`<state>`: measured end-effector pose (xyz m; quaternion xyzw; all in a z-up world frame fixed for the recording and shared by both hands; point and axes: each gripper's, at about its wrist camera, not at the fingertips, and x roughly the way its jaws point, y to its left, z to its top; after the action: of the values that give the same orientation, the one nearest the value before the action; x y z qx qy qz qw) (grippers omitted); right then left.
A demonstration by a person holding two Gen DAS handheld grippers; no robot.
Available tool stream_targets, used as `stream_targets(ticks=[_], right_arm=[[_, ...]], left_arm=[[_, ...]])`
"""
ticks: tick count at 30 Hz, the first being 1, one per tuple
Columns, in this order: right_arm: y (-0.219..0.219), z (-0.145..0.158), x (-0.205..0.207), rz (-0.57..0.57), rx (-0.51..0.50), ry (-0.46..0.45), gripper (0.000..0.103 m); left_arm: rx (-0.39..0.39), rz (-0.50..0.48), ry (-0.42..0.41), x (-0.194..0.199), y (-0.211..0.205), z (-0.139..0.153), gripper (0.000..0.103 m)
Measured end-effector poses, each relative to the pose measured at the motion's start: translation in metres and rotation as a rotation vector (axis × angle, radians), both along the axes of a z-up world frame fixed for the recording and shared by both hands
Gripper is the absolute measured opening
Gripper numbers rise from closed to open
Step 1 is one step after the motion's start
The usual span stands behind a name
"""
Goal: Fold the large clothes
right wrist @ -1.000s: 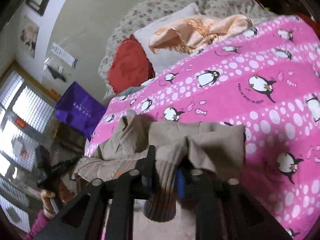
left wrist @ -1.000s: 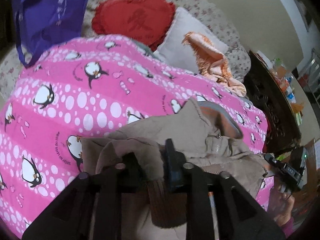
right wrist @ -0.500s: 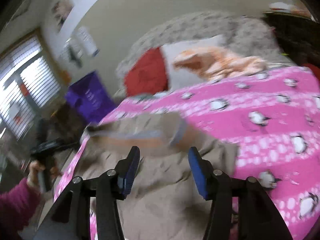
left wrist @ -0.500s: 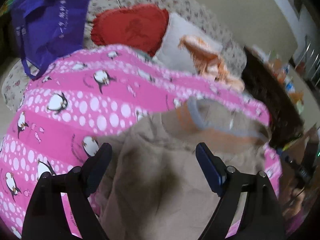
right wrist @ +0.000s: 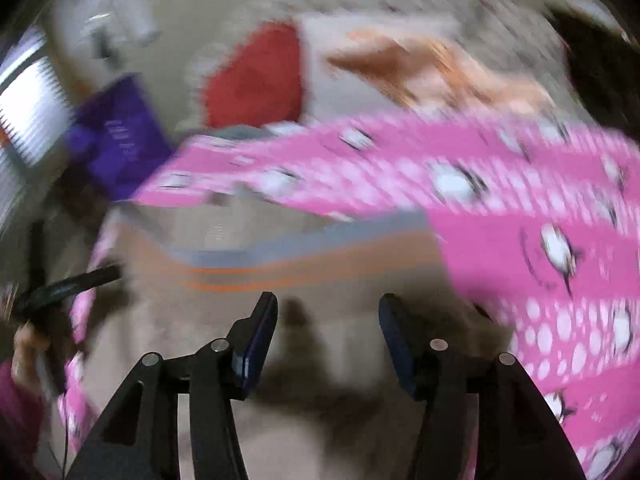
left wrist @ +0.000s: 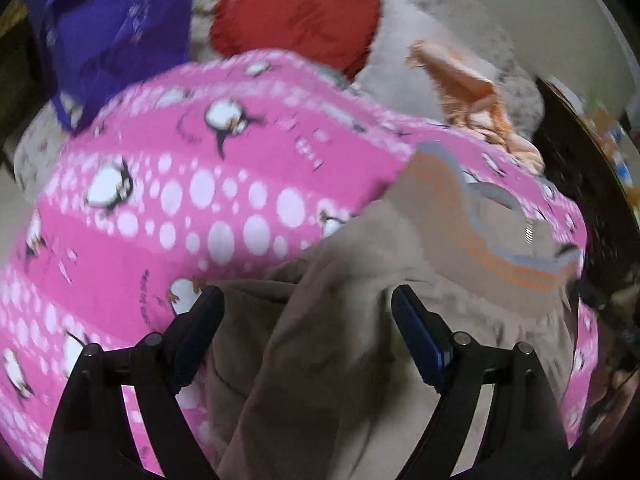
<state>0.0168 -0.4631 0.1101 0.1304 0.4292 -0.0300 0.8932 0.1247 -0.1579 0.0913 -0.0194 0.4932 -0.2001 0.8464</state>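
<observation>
**Both grippers apart over the spread jacket**

Your left wrist view is smeared by motion, and the right wrist view far worse, so fine detail on the cloth is hard to read. At the far left of the right view your other hand [right wrist: 30, 354] shows only in part, holding a dark handle, cut off by the edge. The purple bag [left wrist: 108, 20] and the red cushion [left wrist: 304, 20] behind the bed are both blurred.

Your left gripper [left wrist: 306, 308] points steeply down at the beige jacket [left wrist: 360, 340], jaws wide apart, nothing pressed between the pads; they have just been opening. The jacket lies spread on the pink penguin blanket [left wrist: 160, 208], its grey and orange collar band toward the right. Its near edge runs out of the picture.

Your right gripper [right wrist: 328, 320] also tilts down over the jacket, jaws apart and just opening further, the cloth lying below them, not clamped.
</observation>
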Motion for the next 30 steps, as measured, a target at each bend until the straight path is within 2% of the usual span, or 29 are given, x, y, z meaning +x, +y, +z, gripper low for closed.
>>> stream_targets(ticks=[2,4,8,12,13,14,15,16,18,20,22,25,27,30], right_arm=[[0.024,0.018,0.000,0.126,-0.017,-0.050,0.068],[0.051,0.025,0.013,0.246,-0.061,-0.061,0.074],[0.085,0.005,0.057,0.367,-0.144,0.015,0.074],[0.098,-0.021,0.090,0.462,-0.204,0.108,0.072],[0.098,-0.025,0.091,0.473,-0.229,0.123,0.062],[0.100,-0.030,0.093,0.492,-0.258,0.149,0.048],[0.103,-0.032,0.094,0.506,-0.267,0.165,0.008],[0.107,-0.033,0.092,0.524,-0.290,0.187,0.008],[0.115,-0.026,0.087,0.549,-0.328,0.165,0.007],[0.119,-0.016,0.084,0.533,-0.389,0.123,0.007],[0.113,-0.002,0.092,0.447,-0.412,0.065,0.007],[0.102,0.003,0.112,0.322,-0.417,0.030,0.006],[0.098,-0.012,0.129,0.250,-0.440,0.059,0.006],[0.094,-0.039,0.139,0.205,-0.413,0.125,0.010]], left_arm=[[-0.001,-0.012,-0.017,-0.006,0.001,0.005,0.086],[-0.028,-0.013,-0.003,-0.012,0.003,0.007,0.086],[-0.095,-0.007,0.046,-0.023,0.012,0.005,0.086],[-0.083,-0.023,0.049,-0.033,0.024,0.007,0.086],[-0.078,-0.022,0.047,-0.034,0.025,0.008,0.086],[-0.073,-0.020,0.044,-0.034,0.028,0.008,0.086],[-0.073,-0.019,0.041,-0.034,0.031,0.009,0.086],[-0.078,-0.019,0.039,-0.034,0.032,0.010,0.086],[-0.092,-0.018,0.037,-0.035,0.035,0.011,0.086],[-0.101,-0.016,0.039,-0.036,0.035,0.012,0.086],[-0.107,-0.018,0.038,-0.038,0.032,0.013,0.086],[-0.116,-0.027,0.045,-0.044,0.025,0.012,0.086],[-0.109,-0.025,0.052,-0.047,0.020,0.008,0.086],[-0.045,-0.033,0.050,-0.052,0.008,-0.002,0.086]])
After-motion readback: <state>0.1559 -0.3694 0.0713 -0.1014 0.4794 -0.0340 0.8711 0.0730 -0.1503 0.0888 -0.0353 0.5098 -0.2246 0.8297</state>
